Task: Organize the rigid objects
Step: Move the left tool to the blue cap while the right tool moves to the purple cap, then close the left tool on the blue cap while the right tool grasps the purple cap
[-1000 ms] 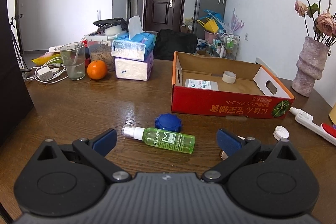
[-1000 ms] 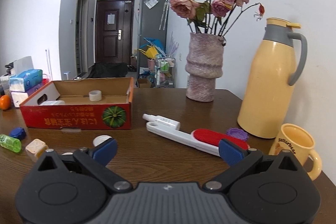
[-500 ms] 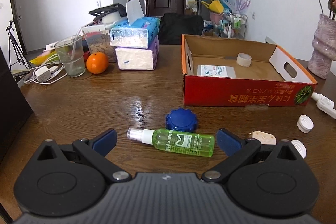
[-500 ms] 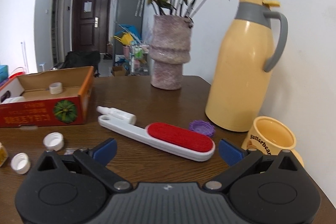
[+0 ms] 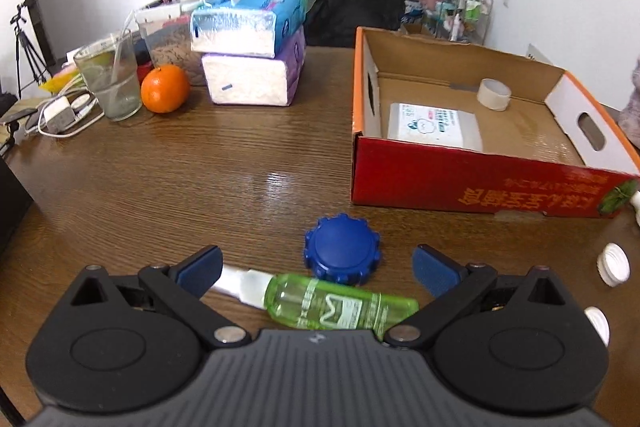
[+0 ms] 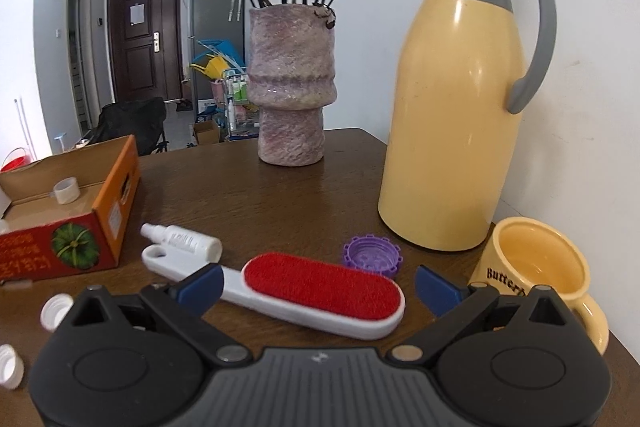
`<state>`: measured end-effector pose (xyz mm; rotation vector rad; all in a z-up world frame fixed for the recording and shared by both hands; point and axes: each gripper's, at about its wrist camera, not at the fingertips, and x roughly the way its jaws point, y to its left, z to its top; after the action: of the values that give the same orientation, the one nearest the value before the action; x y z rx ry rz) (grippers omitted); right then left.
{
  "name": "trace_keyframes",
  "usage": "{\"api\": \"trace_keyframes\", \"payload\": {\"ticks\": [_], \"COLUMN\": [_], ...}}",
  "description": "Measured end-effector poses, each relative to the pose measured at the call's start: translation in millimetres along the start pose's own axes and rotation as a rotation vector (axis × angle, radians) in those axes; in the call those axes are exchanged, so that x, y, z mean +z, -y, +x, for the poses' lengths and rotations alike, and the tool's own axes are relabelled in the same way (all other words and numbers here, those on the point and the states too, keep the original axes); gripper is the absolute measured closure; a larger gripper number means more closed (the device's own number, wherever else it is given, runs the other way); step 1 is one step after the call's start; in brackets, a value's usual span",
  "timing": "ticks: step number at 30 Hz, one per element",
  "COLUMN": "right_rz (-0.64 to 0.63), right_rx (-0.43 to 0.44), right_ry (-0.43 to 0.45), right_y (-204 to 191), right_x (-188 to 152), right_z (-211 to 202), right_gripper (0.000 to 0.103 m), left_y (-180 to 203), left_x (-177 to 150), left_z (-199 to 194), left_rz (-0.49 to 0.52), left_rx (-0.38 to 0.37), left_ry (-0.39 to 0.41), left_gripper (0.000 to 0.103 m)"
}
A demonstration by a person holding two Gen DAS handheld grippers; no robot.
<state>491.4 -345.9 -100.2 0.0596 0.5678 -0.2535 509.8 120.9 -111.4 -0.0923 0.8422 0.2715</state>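
Left tongs (image 5: 316, 263) were spread wide, low over the worktop (image 5: 180, 179), gripping nothing. Green spray bottle (image 5: 340, 307) lay flat between the pads at bottom centre, white nozzle toward the left pad. Blue cap (image 5: 342, 249) sat just behind it. Red cardboard box (image 5: 480, 183) was at right of frame, with a tape roll (image 5: 494, 93) and a white packet (image 5: 434, 127) inside. Right tongs (image 6: 318, 281) were also spread, empty. Red lint brush (image 6: 320, 291) lay between the pads, purple cap (image 6: 372, 255) just behind, white bottle (image 6: 184, 241) to the left.
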Motion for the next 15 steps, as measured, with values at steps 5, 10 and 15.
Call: {"api": "trace_keyframes", "payload": {"ticks": [5, 10, 15], "right_rz": [0.022, 0.047, 0.093], "right_rx": [-0.018, -0.043, -0.060], "right_ry": [-0.021, -0.047, -0.074], "right_y": [1.8, 4.7, 14.7], "right_x": [11.2, 20.1, 26.5], "right_z": [24.6, 50.9, 71.5], "right_gripper": [0.004, 0.006, 0.012], "left_y": [2.9, 2.4, 2.2], "left_x": [5.4, 7.7, 9.4], "left_z": [17.9, 33.6, 40.4], "left_rz": [-0.008, -0.013, -0.010], "left_rx": [0.023, 0.031, 0.032], "left_ry": [-0.026, -0.058, -0.066], "left_gripper": [0.000, 0.003, 0.005]}}
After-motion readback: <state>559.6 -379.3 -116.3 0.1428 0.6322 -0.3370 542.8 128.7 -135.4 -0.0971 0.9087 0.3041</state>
